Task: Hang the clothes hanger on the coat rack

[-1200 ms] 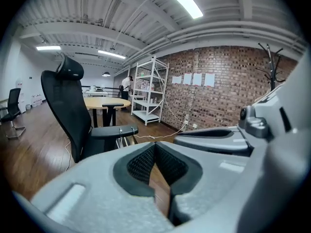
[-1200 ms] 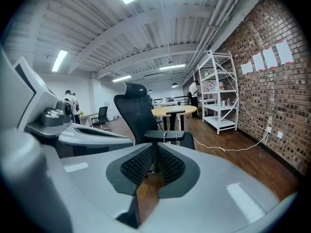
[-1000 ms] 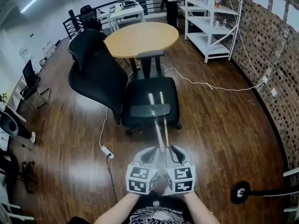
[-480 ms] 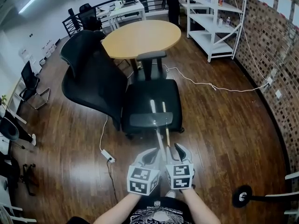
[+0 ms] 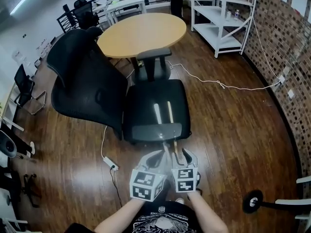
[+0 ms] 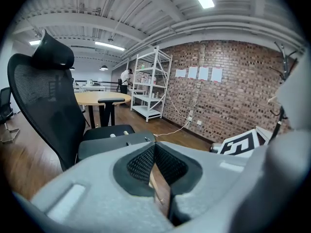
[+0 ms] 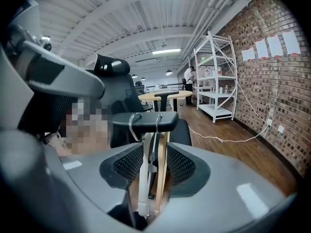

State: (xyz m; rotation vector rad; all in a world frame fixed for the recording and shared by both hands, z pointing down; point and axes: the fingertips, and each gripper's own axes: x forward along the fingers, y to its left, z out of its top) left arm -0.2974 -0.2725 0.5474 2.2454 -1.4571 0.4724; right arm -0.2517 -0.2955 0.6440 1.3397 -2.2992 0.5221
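Two wooden clothes hangers (image 5: pixel 169 111) hang side by side by their metal hooks (image 7: pixel 156 14) from the near armrest (image 5: pixel 158 130) of a black office chair. They are seen edge-on. My left gripper (image 5: pixel 156 155) is shut on the near end of a wooden hanger (image 6: pixel 159 188). My right gripper (image 5: pixel 183 154) sits beside it, and its jaws have just been opening. Its pads (image 7: pixel 127 164) now stand apart on either side of both hangers (image 7: pixel 161 171) without pressing them. The coat rack's round base (image 5: pixel 252 201) stands on the floor at the lower right.
The chair's seat (image 5: pixel 146 98) and tilted backrest (image 5: pixel 82 81) lie ahead. A round wooden table (image 5: pixel 141 33) is behind them, and white shelving (image 5: pixel 218 18) stands against the brick wall. A power strip and cable (image 5: pixel 110 162) lie on the floor at the left.
The chair has come nearer in the head view as both grippers moved toward the armrest and lower. The right gripper's jaws have spread apart round the hangers.
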